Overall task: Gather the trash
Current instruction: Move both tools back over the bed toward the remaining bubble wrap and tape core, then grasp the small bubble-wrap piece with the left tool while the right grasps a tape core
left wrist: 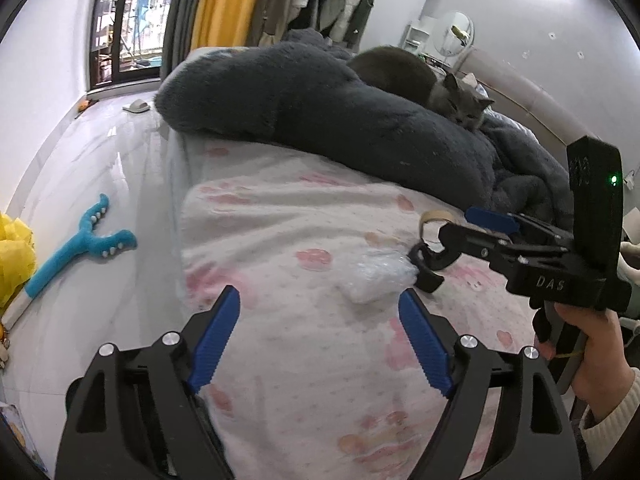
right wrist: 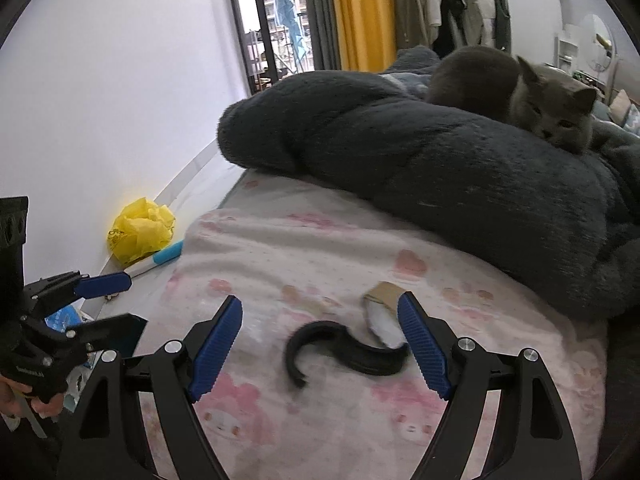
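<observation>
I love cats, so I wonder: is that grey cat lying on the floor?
No, the cat rests up on the bed, behind a dark fluffy blanket, not on the floor.

Pink-printed white sheet under dark grey plush

The bed sheet point(right wrist: 328, 248) is white with pink cartoon figures and fine dots; beyond the sheet lies a charcoal fleece blanket point(right wrist: 440, 152) with a grey cat point(right wrist: 556, 108) on it. On the sheet: a black curved strap point(right wrist: 344, 350), a tan cardboard ring point(right wrist: 386, 294) and clear crumpled plastic point(left wrist: 376, 276). Beside the sheet, a yellow bag point(right wrist: 140, 232) and a teal toy point(left wrist: 80, 244). Gripper pads point(right wrist: 218, 346) are ribbed blue on black.
</observation>
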Tool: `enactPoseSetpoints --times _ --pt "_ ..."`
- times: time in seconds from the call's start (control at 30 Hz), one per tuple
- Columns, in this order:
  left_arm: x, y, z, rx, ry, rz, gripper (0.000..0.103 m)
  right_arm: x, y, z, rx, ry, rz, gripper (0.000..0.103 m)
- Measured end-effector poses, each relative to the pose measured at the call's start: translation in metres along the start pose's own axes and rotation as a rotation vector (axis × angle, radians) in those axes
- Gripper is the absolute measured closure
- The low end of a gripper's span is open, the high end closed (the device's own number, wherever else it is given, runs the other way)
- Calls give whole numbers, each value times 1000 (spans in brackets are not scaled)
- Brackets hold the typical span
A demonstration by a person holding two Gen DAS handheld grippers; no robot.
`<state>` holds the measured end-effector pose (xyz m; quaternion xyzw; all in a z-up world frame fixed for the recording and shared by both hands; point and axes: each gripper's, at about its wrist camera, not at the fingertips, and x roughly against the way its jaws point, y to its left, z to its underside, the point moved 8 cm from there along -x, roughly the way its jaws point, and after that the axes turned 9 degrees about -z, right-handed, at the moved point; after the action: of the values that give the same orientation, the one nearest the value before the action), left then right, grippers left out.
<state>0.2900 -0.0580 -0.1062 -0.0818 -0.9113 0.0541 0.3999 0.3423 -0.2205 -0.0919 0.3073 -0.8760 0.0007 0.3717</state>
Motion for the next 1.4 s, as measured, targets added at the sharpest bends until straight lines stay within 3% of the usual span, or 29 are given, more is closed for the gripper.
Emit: enactPoseSetpoints --times 0.63,0.83,1.1,1.27,1.4 --pt "-57 -48 4 -12 59 16 19 2 -49 9 -45 47 -23 22" --pt "-68 -49 -3 -7 51 11 30 -6 -56 6 -36 77 -36 22" --pt "-78 -54 -7 -38 59 24 38 -20 -57 6 -31 120 -62 38" --pt "-76 -55 -12 -30 47 32 39 -25 -58 8 -48 131 -85 55" --pt "-72 -53 -14 -21 40 33 39 -27 -56 9 -50 136 -98 63"
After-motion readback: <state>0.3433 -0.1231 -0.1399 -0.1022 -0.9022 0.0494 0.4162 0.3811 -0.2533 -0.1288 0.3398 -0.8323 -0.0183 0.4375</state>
